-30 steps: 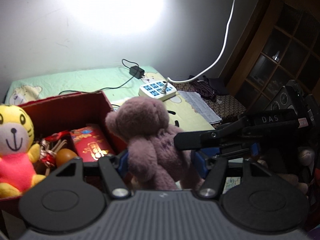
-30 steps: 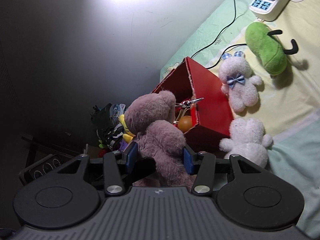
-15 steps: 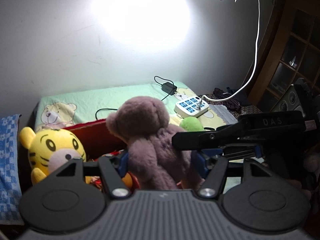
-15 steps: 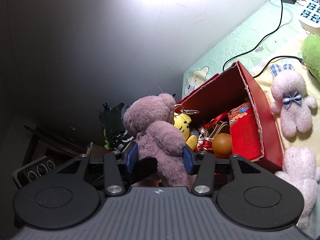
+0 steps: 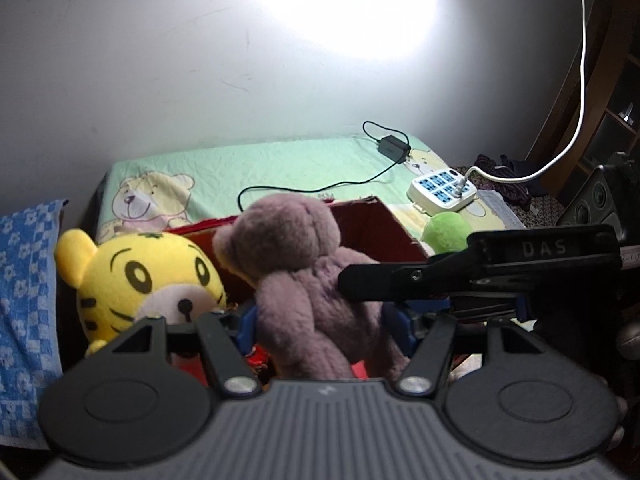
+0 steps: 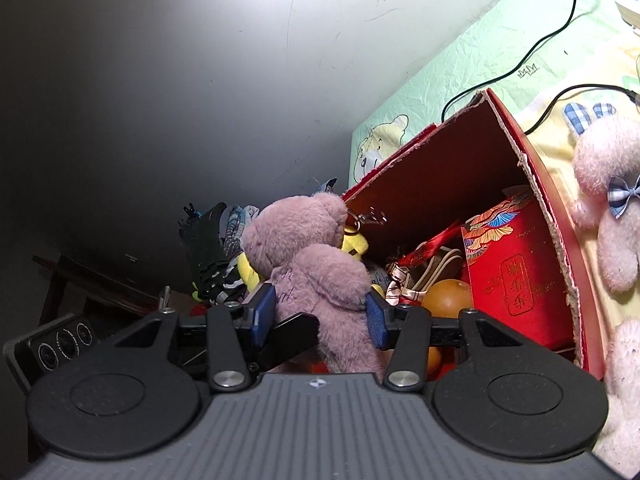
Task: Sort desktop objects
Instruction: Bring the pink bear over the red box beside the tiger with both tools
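Note:
A mauve teddy bear (image 5: 304, 280) hangs upright over the near left end of an open red box (image 5: 372, 220), gripped from two sides. My left gripper (image 5: 320, 320) is shut on its lower body, blue pads pressing both flanks. My right gripper (image 6: 320, 312) is shut on the same bear (image 6: 312, 264); in the left wrist view its black finger (image 5: 440, 272) reaches in from the right. Inside the red box (image 6: 440, 160) lie a yellow tiger plush (image 5: 140, 276), an orange (image 6: 446, 298), a red packet (image 6: 516, 276) and red ribbons.
A pale bunny with a blue bow (image 6: 612, 200) lies right of the box on the green cloth. A green plush (image 5: 446, 230), a white power strip (image 5: 442, 190) and black cables sit behind. A blue checked towel (image 5: 24, 280) hangs at the left. A wall stands close behind.
Both grippers have carried the bear leftward along the box and slightly down. The tiger plush now looms large beside the bear, and the box's inside fills more of the right wrist view.

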### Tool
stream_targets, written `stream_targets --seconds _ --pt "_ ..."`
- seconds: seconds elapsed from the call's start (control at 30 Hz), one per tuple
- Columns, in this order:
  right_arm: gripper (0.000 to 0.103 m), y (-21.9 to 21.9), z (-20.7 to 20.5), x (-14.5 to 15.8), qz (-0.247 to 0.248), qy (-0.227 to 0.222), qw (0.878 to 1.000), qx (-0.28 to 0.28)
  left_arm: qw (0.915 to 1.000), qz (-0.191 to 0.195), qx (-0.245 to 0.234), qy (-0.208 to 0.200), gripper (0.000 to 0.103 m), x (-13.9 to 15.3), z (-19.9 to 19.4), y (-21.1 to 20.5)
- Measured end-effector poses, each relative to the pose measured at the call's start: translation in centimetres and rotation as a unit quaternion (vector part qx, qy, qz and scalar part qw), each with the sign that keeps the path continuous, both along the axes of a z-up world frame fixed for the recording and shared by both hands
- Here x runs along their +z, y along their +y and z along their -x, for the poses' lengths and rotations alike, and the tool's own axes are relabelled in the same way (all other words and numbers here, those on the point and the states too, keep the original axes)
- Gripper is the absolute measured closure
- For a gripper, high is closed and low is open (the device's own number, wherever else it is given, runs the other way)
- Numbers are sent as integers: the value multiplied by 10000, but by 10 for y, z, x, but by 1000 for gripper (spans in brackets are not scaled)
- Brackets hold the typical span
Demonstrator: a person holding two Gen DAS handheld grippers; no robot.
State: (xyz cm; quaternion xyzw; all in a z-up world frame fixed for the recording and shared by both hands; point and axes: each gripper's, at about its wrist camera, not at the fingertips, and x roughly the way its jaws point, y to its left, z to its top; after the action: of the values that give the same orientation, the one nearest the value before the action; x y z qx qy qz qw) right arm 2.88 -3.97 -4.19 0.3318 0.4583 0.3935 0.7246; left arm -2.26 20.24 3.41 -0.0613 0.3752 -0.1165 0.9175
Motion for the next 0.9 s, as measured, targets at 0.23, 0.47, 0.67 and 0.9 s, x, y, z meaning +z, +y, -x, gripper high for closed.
stream_targets --seconds 0.23,0.47,0.67,0.9 --pt "53 10 -15 -16 80 138 9999 -1 9993 -266 187 172 38 -17 -20 -1" --pt "52 16 -22 -32 188 306 9994 -10 9977 -547 185 363 38 -34 -33 -3" --pt "52 26 -20 -33 585 188 9981 32 9956 -785 147 489 37 -47 -37 -2" --pt "52 35 -22 -40 792 311 9963 113 9931 -1042 147 508 38 -53 -38 -4"
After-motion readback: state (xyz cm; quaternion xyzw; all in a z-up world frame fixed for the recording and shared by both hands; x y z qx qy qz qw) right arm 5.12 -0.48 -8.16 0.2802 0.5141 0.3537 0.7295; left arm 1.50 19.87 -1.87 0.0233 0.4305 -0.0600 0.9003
